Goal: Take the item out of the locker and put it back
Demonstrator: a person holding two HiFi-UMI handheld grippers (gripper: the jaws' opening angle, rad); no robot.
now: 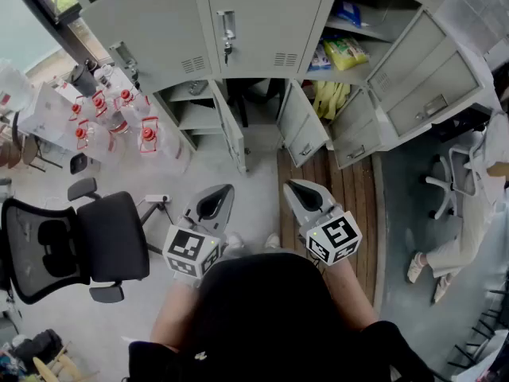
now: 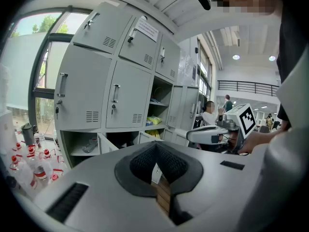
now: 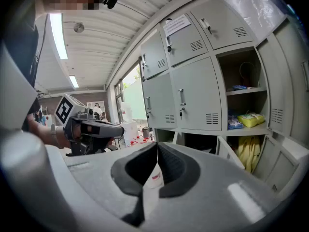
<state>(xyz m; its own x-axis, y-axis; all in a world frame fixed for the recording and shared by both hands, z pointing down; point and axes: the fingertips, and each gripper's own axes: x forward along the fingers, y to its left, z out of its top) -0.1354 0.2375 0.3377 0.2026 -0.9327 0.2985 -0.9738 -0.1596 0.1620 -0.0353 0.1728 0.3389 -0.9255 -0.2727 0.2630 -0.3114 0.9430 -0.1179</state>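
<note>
**Head view.** You stand facing a bank of grey lockers. Your 2 grippers are held side by side in front of your body, well apart from the cabinet.

**Left gripper**. In the left gripper view its jaws are clenched, pad against pad, with nothing between them.

**Right gripper**. In the right gripper view its jaws meet at the tips in the same way. It is empty too, and only background shows through the slot below the pads.

**Locker contents.** All remain inside the open compartments at the right of the bank.
- A yellow packet lies on a shelf, with a blue packet just beside it.
- A bunch of limp yellow material sits in the compartment below that shelf.
- You cannot tell from these views which of them is the task's item. Neither gripper touches any of them.

**Lower doors**. Several stand swung open toward you.

**Surroundings.** A black office chair stands at your left. Beyond it is a cluster of clear bottles with red caps. A strip of wooden flooring runs under your right gripper.
</note>
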